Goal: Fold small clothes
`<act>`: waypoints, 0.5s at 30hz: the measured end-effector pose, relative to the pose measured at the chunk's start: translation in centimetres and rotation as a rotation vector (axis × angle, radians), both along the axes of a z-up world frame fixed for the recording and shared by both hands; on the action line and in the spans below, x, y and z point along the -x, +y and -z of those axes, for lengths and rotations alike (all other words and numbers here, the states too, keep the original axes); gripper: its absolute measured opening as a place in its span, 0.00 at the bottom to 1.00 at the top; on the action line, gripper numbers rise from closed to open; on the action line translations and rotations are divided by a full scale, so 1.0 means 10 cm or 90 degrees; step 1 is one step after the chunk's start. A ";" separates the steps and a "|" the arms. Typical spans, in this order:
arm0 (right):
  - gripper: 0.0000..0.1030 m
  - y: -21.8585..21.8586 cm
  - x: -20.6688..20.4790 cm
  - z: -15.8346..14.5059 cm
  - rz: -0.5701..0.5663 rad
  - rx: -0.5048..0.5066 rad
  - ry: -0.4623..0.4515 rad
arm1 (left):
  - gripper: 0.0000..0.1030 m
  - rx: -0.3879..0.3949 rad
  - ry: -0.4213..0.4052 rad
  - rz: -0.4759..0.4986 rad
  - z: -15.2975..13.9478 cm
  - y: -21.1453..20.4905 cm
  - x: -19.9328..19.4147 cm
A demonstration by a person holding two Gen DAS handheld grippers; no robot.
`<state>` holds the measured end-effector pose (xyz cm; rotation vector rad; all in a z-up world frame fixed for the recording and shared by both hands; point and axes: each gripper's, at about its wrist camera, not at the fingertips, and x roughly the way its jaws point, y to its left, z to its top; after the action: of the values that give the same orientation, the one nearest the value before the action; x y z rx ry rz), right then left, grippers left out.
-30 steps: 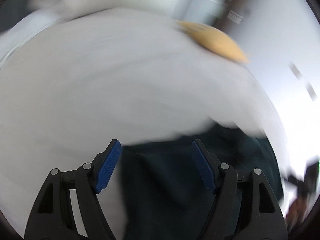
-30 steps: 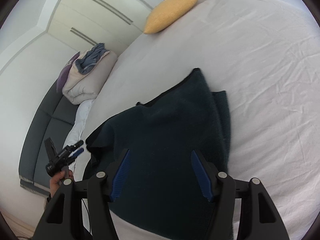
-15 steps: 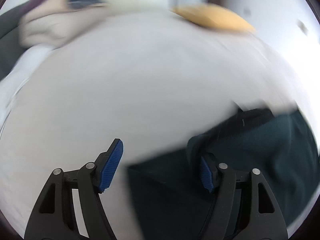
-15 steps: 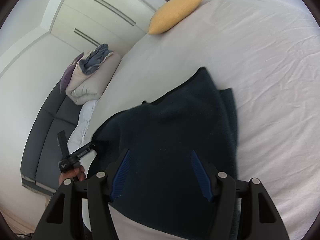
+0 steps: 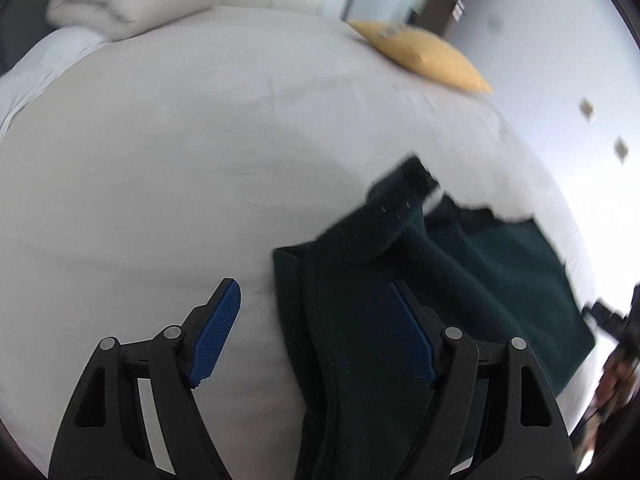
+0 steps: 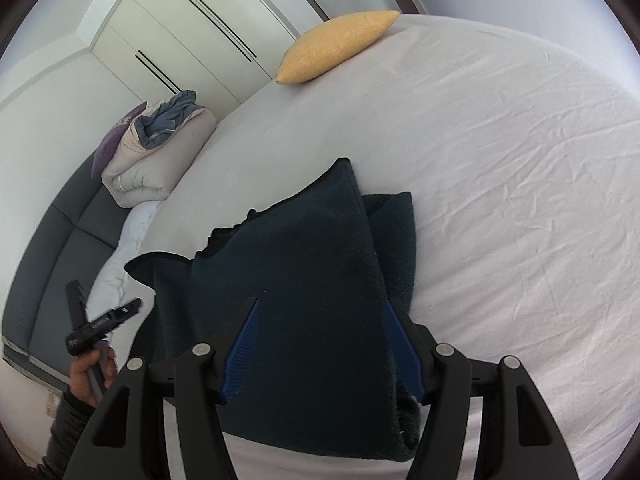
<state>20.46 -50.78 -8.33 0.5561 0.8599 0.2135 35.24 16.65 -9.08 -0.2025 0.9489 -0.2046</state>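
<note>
Both hand-held grippers are spread wide, gripping nothing. The right hand-held gripper point(image 6: 320, 344) hovers low over the dark green fleecy garment point(image 6: 304, 280), which lies bunched in soft folds on the wrinkled white bed sheet point(image 6: 500, 184). The left hand-held gripper point(image 5: 312, 332) straddles its edge, angled downward.

Yellow pillow point(image 6: 336, 46) at the white bed's point(image 6: 500, 152) far edge, rolled duvet point(image 6: 160, 164) beside the wardrobe point(image 6: 192, 36)
</note>
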 end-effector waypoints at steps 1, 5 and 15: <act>0.64 0.00 0.00 -0.01 0.001 0.012 0.002 | 0.72 0.014 0.008 -0.009 0.00 0.01 0.05; 0.64 -0.08 0.00 0.01 0.016 0.022 0.006 | 0.72 0.031 0.036 0.028 0.02 -0.01 0.36; 0.37 0.11 0.03 0.11 -0.061 0.051 0.038 | 0.71 0.118 0.087 0.064 0.83 -0.36 0.77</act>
<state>20.17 -49.67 -9.48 0.4480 0.9497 0.2494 27.50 13.03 -17.34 -0.3429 1.0773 -0.3753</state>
